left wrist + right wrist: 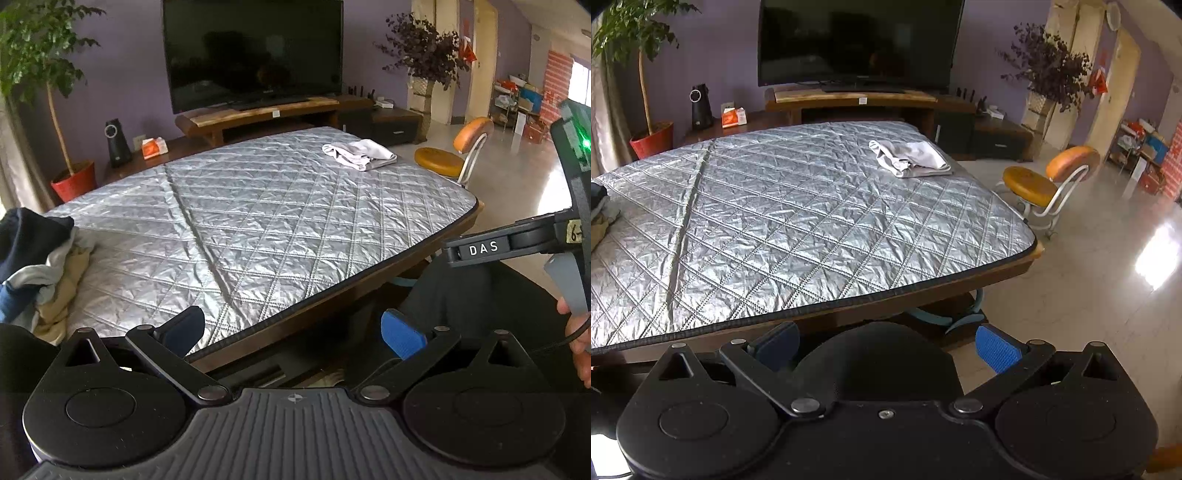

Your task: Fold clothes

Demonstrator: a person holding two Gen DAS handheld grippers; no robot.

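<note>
quilted, crinkled silvery cloth cover (812, 221) on a dark wood table (997, 273); glossy floor (1089, 295).

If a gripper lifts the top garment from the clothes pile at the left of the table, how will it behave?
The clothes pile lies crumpled in soft folds, so a garment would probably hang limp and floppy. The layers overlap, so neighbours may drag along. On the smooth-looking quilted cover it would likely slide easily.
</note>
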